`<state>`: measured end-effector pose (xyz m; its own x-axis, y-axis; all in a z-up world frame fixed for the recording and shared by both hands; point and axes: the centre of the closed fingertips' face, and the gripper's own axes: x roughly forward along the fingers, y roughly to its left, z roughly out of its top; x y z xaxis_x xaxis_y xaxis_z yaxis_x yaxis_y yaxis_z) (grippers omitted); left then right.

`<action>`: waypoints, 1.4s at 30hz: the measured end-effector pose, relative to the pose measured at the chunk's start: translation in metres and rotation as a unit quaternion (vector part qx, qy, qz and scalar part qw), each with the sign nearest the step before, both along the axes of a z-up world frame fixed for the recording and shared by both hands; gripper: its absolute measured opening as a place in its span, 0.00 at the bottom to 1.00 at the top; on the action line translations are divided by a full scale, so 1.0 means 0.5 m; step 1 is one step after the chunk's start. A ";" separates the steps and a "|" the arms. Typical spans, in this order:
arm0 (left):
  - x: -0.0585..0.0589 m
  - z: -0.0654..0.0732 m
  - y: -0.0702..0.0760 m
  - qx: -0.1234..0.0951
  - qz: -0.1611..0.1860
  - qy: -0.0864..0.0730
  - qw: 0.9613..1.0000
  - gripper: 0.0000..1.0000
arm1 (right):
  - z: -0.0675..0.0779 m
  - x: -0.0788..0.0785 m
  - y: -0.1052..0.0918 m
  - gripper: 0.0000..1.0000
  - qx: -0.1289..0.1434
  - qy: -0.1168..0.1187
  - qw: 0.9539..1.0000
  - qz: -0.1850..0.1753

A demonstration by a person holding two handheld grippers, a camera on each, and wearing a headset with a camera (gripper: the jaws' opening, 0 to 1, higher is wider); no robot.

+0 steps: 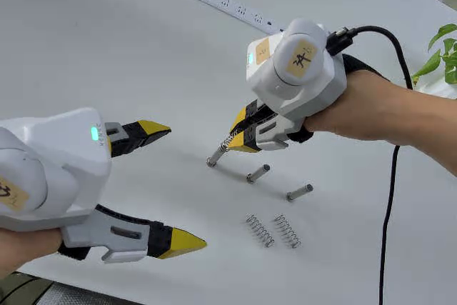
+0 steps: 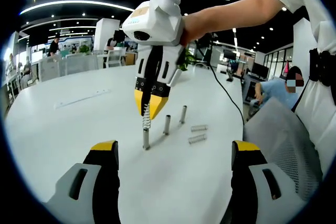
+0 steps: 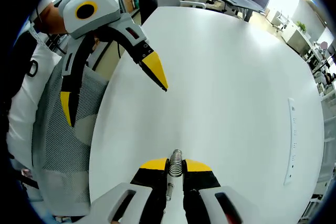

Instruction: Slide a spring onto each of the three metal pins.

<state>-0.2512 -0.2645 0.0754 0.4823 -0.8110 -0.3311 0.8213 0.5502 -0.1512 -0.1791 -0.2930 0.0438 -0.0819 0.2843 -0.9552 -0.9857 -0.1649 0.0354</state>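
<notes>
On the table (image 1: 107,55) we measure from the middle pin (image 1: 258,173): left of it the left pin (image 1: 214,157), under the held spring (image 2: 147,119) of the right gripper (image 1: 237,144); right of it the right pin (image 1: 299,192); before it two loose springs (image 1: 260,231); far behind, the power strip (image 1: 225,1).

Three short silver metal pins (image 1: 258,173) standing upright in a row, two coiled steel springs (image 1: 260,231) lying side by side near them, and a third spring (image 2: 147,121) held upright, seemingly just meeting the end pin (image 2: 146,140).
</notes>
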 end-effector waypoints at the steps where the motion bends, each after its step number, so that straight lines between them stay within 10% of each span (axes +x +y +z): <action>1: 0.000 -0.001 0.000 0.001 0.000 0.001 1.000 0.88 | -0.001 0.000 0.000 0.07 0.000 0.000 1.000 0.000; 42: -0.006 -0.004 -0.012 -0.017 -0.006 0.010 1.000 0.87 | -0.035 0.001 0.004 0.07 -0.005 0.013 1.000 0.002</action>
